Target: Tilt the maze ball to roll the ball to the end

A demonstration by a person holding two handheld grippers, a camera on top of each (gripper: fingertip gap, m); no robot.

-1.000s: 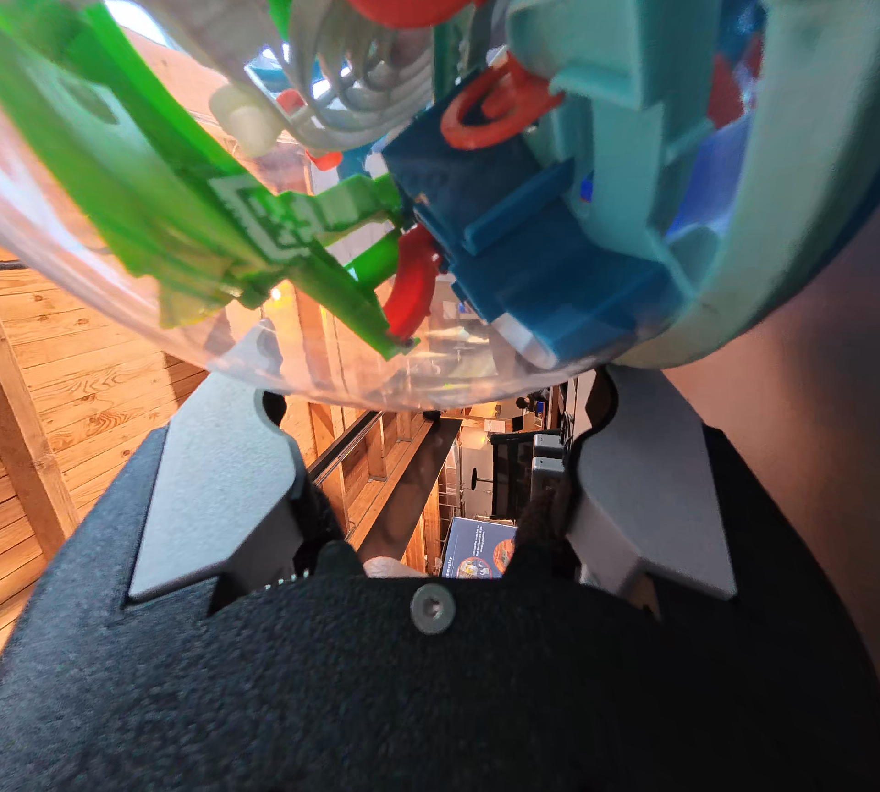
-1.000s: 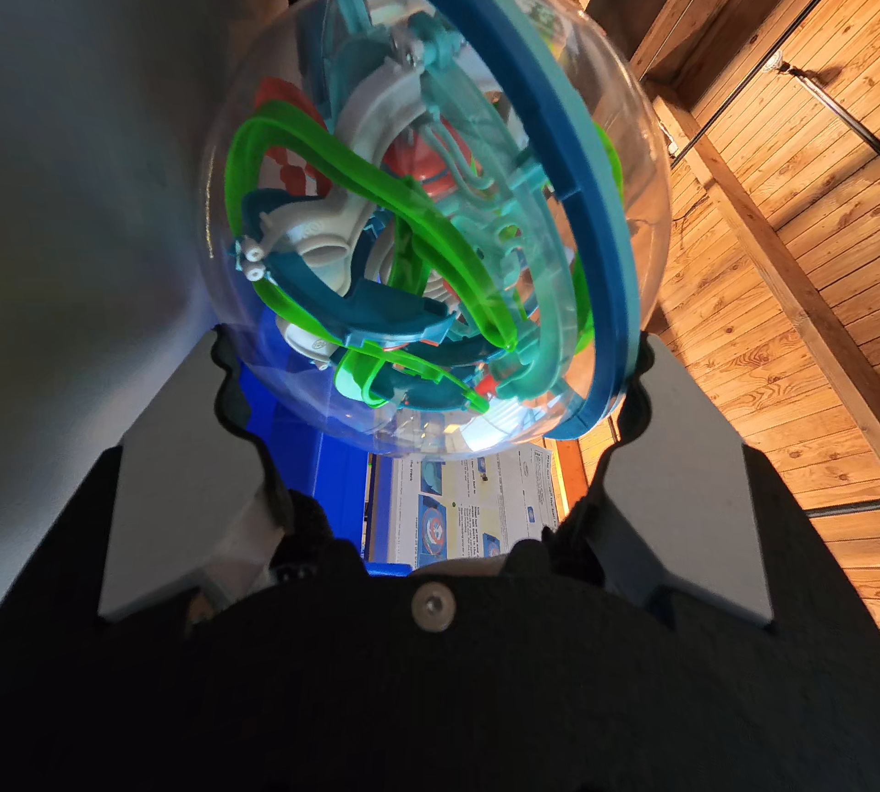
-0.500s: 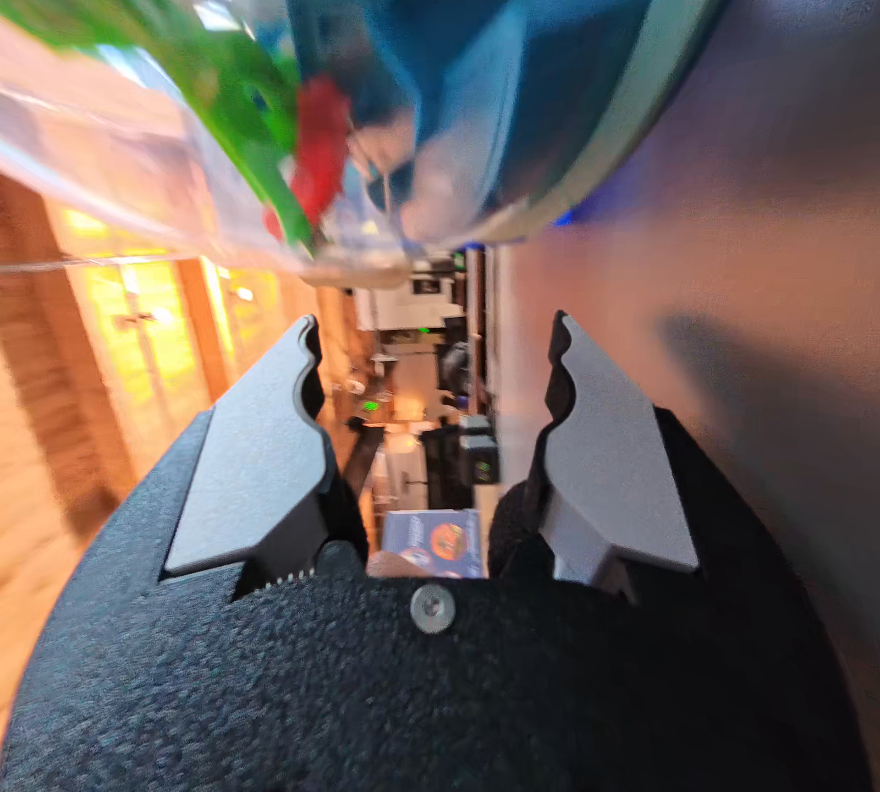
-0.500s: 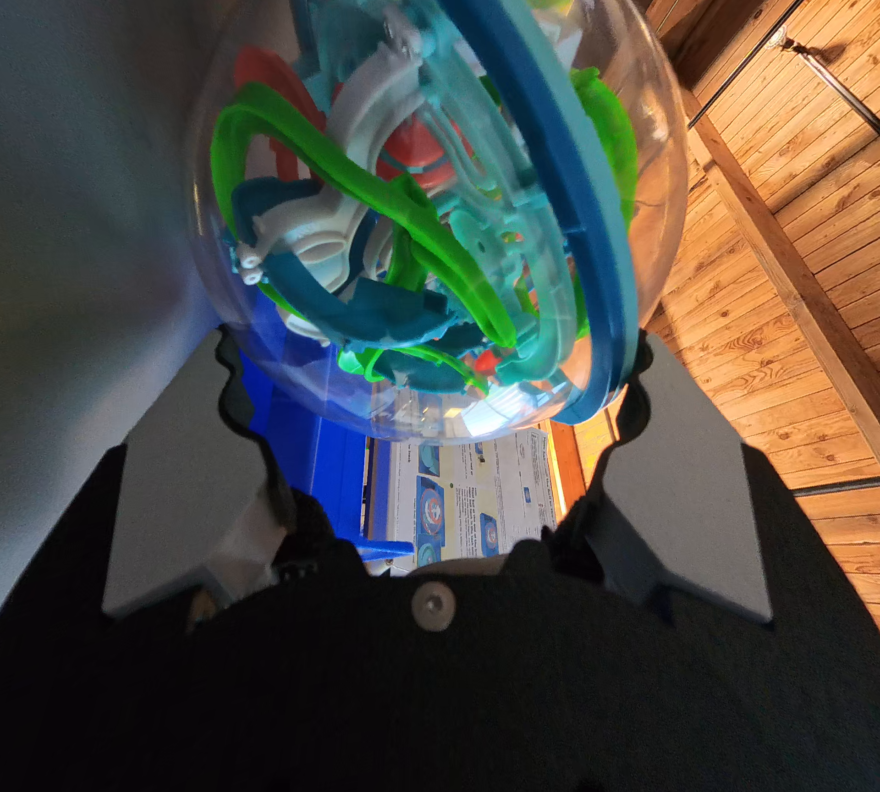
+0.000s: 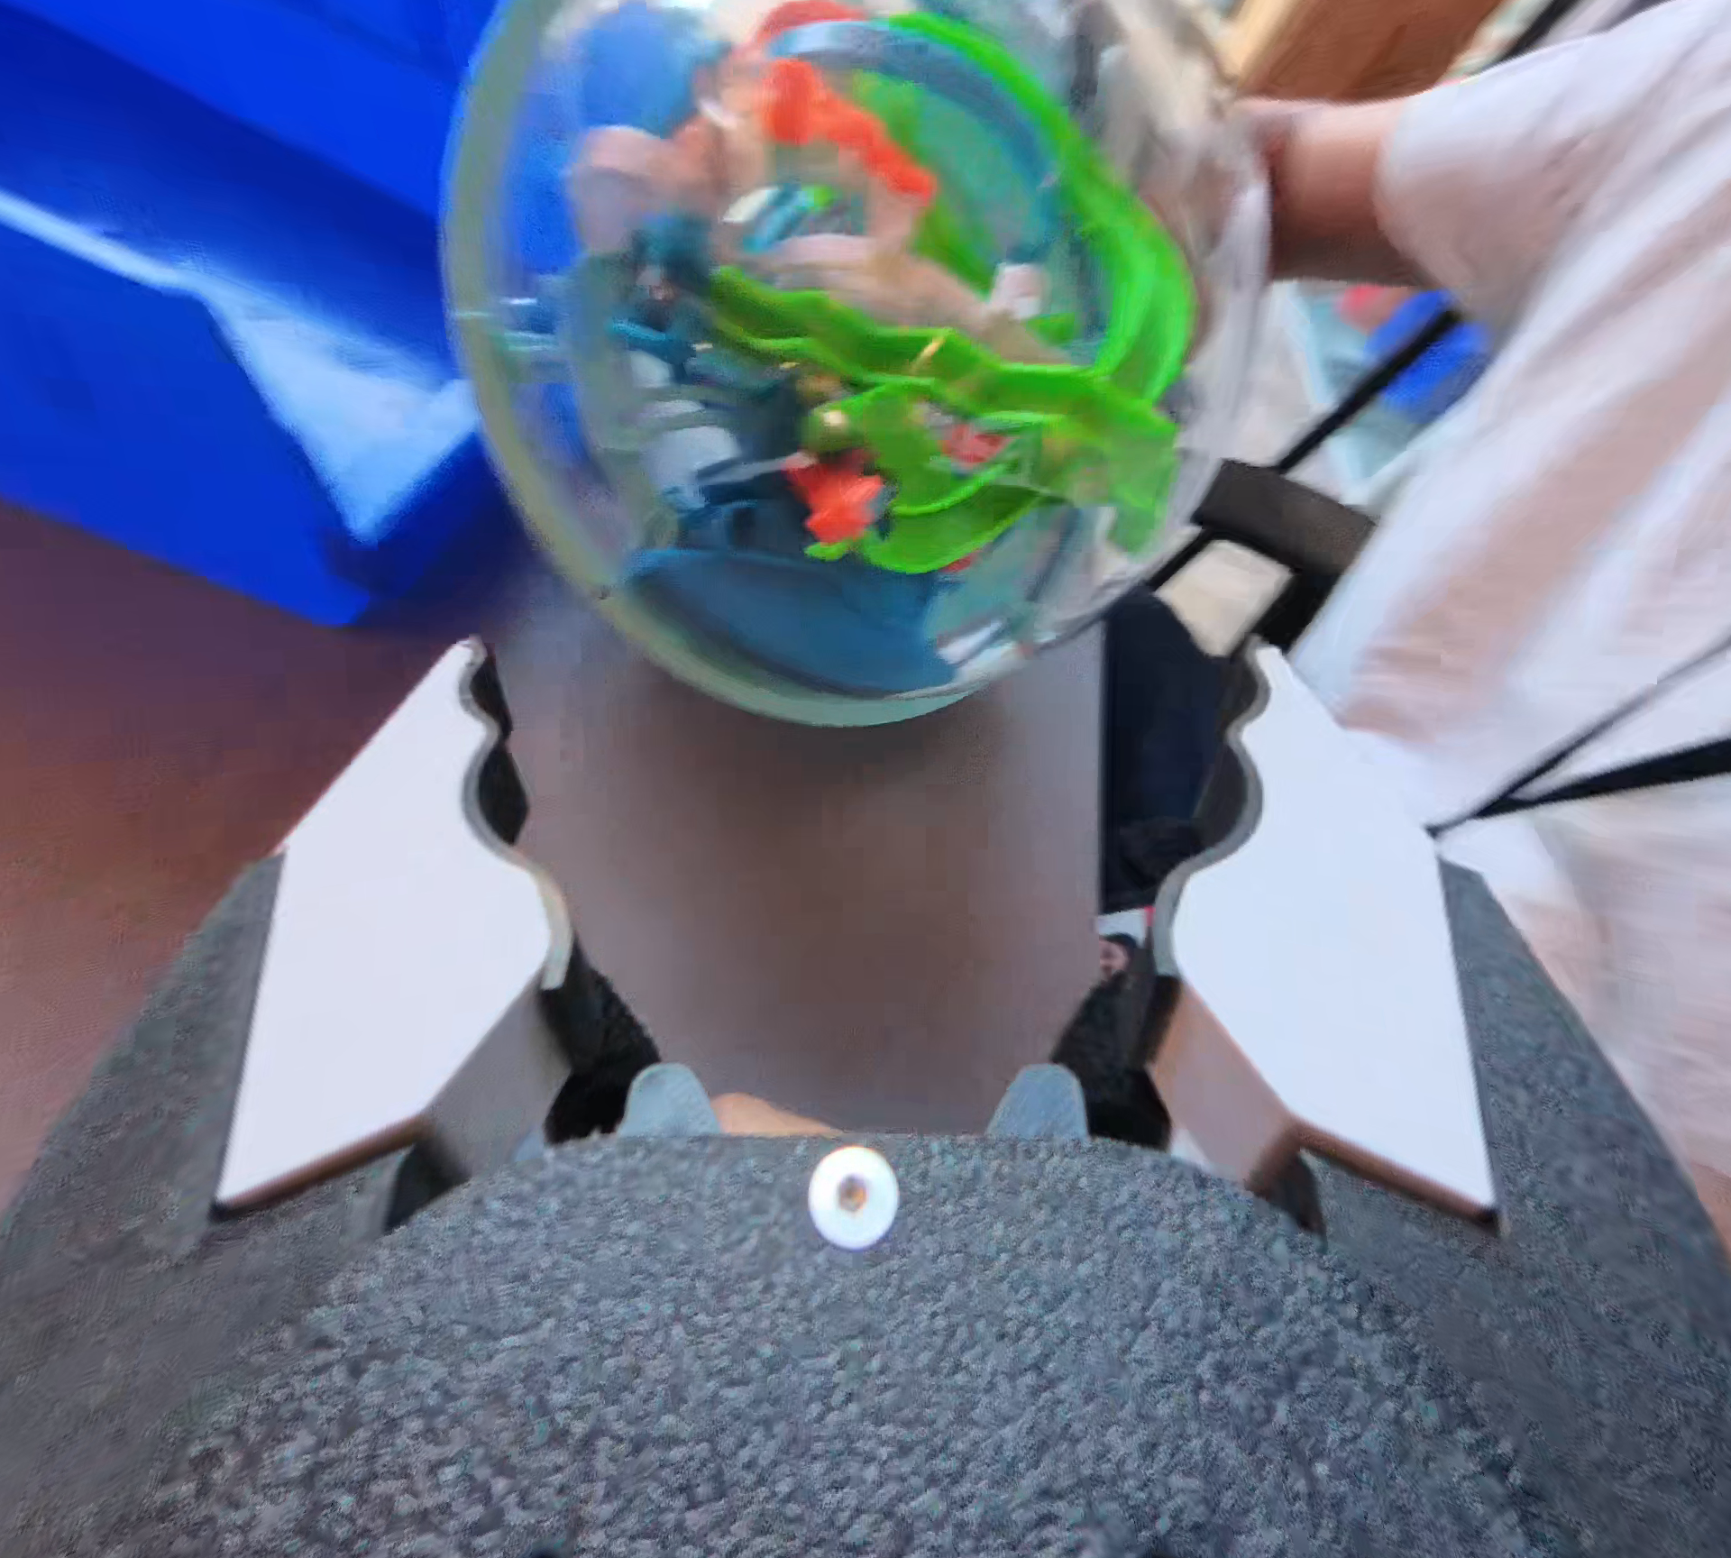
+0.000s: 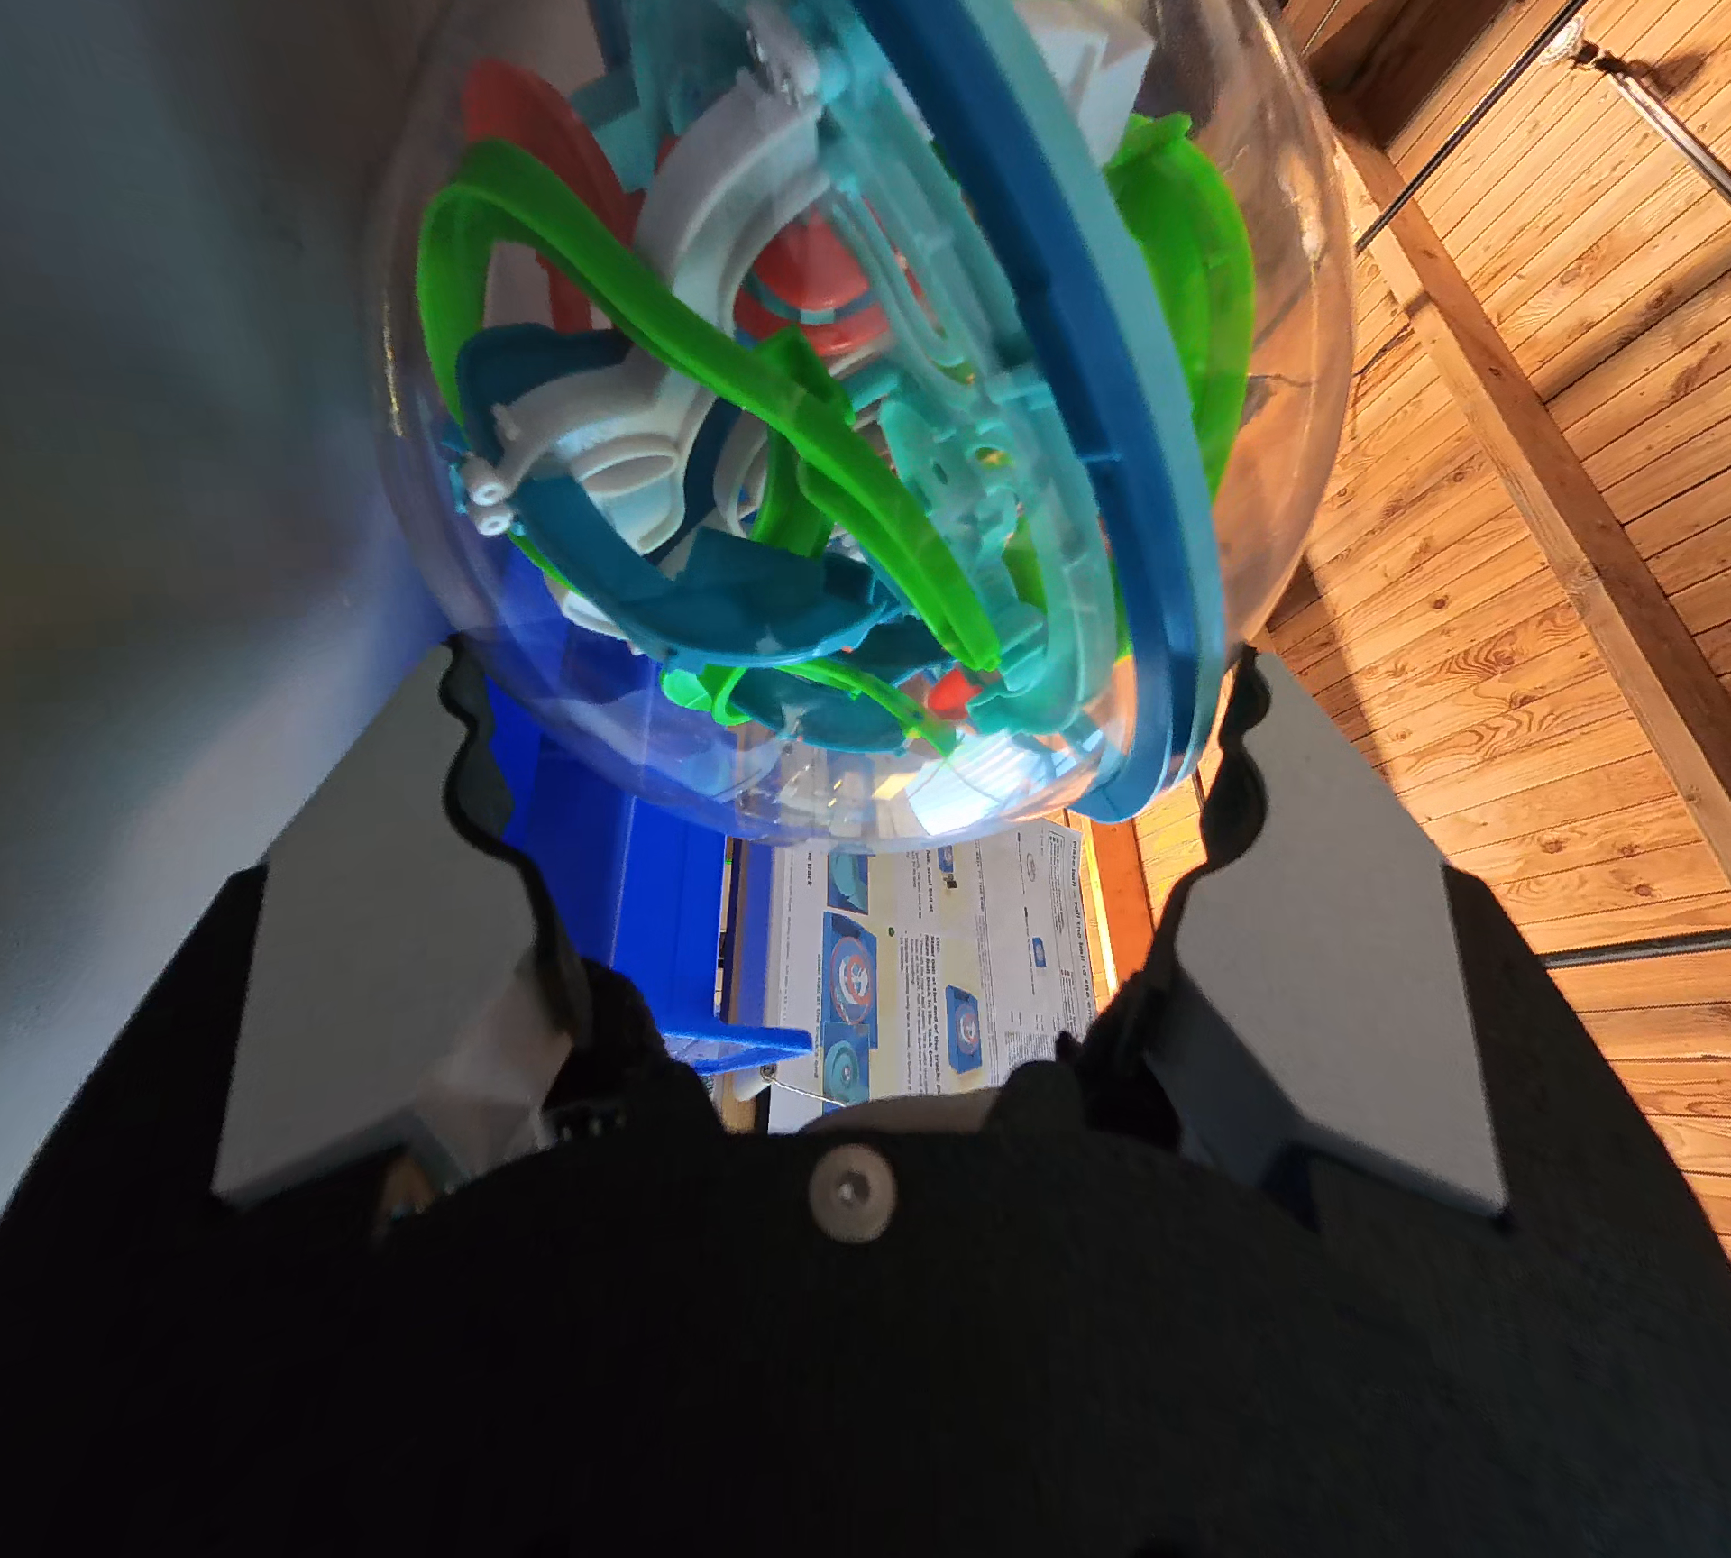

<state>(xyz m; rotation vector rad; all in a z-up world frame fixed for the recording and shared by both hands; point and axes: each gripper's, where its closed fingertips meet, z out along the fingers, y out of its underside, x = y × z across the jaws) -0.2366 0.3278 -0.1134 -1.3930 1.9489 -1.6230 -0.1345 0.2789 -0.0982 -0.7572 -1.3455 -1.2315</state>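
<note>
The maze ball is a clear sphere with green, teal, white and red tracks and a blue ring around it. In the right wrist view it sits between my right gripper's fingertips, and both pads press on its sides, so it is held up in the air. In the left wrist view the maze ball is blurred and lies just beyond my left gripper. That gripper's fingers stand wide apart and do not touch the ball. A small shiny round thing sits by a green track inside.
A blue bin stands on the brown table to the left. A person's white sleeve is at the right. In the right wrist view, wooden planks, a printed sheet and the blue bin lie behind the ball.
My left gripper was close under the ball, narrowed and pulled away, then swung round and opened wide, free of it. The right gripper kept its hold, and the ball now sits nearer its camera.
</note>
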